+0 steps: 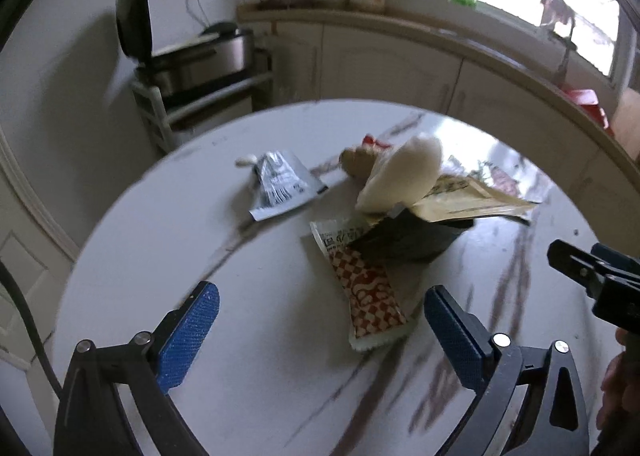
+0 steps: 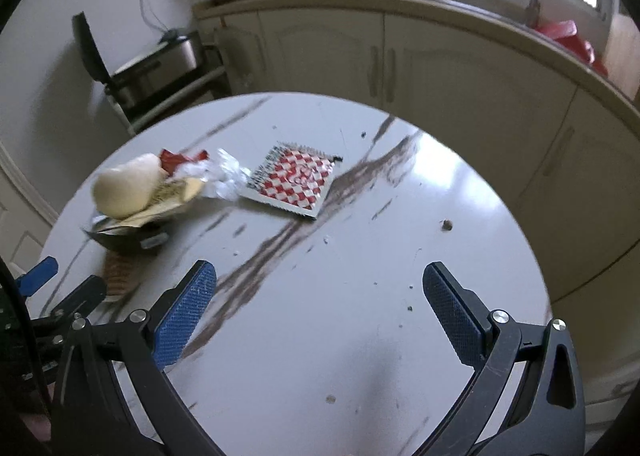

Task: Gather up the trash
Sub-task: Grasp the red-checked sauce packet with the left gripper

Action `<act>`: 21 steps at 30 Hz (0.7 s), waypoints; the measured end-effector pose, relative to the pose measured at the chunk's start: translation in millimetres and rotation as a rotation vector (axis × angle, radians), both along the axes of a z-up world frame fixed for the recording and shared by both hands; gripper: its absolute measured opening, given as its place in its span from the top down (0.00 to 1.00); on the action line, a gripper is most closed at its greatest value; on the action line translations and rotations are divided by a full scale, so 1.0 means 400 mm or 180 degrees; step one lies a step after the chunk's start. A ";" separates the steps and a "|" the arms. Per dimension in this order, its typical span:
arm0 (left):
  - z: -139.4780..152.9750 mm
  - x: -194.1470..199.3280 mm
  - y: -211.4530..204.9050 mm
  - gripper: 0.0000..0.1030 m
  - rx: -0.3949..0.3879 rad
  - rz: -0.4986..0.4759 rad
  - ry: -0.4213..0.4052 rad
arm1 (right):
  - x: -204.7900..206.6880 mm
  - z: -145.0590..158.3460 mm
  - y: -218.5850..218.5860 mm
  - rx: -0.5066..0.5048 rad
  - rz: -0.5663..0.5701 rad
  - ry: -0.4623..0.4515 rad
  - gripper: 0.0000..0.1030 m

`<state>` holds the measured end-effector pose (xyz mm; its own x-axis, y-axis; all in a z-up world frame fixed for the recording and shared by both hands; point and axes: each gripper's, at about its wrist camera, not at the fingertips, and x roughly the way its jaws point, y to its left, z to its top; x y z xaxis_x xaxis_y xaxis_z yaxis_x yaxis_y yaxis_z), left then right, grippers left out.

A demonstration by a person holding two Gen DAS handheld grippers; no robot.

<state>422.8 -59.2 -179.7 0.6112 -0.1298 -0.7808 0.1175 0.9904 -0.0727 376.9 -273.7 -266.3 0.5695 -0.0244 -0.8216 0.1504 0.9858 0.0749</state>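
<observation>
Trash lies in a heap on the round white marble-patterned table (image 1: 160,296), and your landmark is the small dark bowl (image 1: 412,244) in that heap. On top of the bowl rest a pale yellow printed packet (image 1: 468,199) and a white rounded lump (image 1: 400,175); the packet's print is too blurred to read. Just in front of the bowl lies a red-and-white patterned sachet (image 1: 370,296), its lettering also unreadable. Left of the bowl, apart from it, is a silver foil sachet (image 1: 280,183) with dark print.

Your left gripper (image 1: 320,328) is released, blue pads wide apart, nothing between them; the patterned sachet lies just beyond. Your right gripper (image 2: 318,312) is also spread wide and empty, over bare table with small crumbs.

Only the right view shows a flat red-and-white checkered packet (image 2: 294,181) and crumpled clear plastic (image 2: 224,175) beyond the bowl. Only the left view shows the silver sachet. Behind the table stand cream cabinets (image 2: 320,51).
</observation>
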 end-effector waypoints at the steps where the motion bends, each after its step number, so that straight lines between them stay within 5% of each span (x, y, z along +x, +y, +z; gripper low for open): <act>1: -0.004 0.031 0.001 0.16 -0.0038 -0.0009 0.0080 | 0.009 -0.010 -0.005 0.0016 0.0002 0.0022 0.00; 7: 0.002 0.141 -0.001 0.24 0.0039 -0.0011 0.0084 | 0.085 -0.040 -0.024 0.0056 0.0014 0.0077 0.00; 11: 0.009 0.191 0.009 0.52 0.0035 -0.0035 0.0020 | 0.150 -0.055 -0.031 0.0073 0.0028 0.0099 0.00; 18: 0.012 0.284 0.051 0.74 -0.0025 -0.0042 -0.0014 | 0.201 -0.068 -0.015 -0.0147 0.0045 0.0118 0.03; 21: 0.009 0.306 0.066 0.78 -0.0065 -0.0083 -0.0015 | 0.204 -0.069 0.001 -0.0284 0.0118 0.0143 0.19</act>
<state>545.1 -32.9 -176.2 0.6111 -0.1616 -0.7749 0.1437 0.9853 -0.0921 458.6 -273.5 -293.9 0.5341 -0.0783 -0.8418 0.1150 0.9932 -0.0194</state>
